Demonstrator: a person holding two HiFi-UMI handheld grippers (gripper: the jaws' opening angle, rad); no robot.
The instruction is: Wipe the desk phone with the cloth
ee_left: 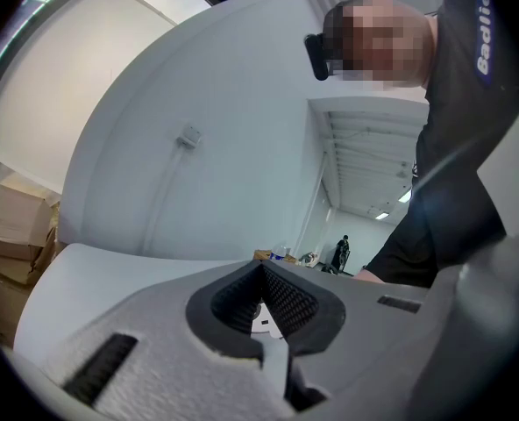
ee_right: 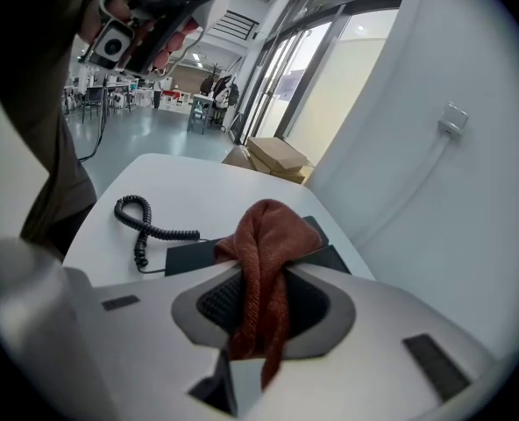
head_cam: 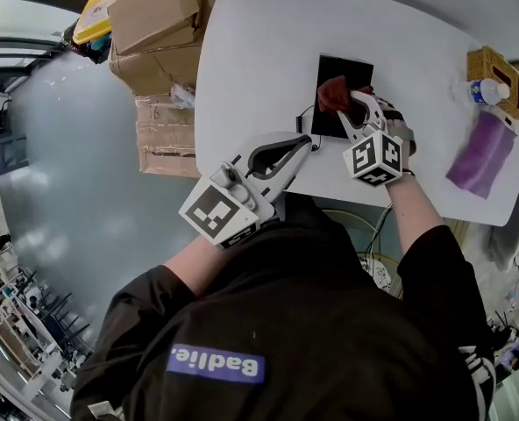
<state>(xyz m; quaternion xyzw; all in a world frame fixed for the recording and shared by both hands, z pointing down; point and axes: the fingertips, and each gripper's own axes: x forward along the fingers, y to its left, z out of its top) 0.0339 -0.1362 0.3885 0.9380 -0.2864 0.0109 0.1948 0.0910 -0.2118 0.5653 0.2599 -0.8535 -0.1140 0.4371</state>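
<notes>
1. My right claw point(ee_right: 261, 279) pinches the cloth point(ee_right: 264, 235) over the phone point(head_cam: 345, 75), mid-table point(head_cam: 242, 77). The thin bunch may slip out as I wipe.
2. My left claw point(ee_left: 261, 272), pressed together and empty, hangs by the near edge. With nothing bracing it, the phone could slide.

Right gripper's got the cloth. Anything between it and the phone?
Nothing visible. The cloth is clamped in the right gripper and hangs directly over the desk phone. The coiled cord lies off to one side on the table, out of the path.
</notes>
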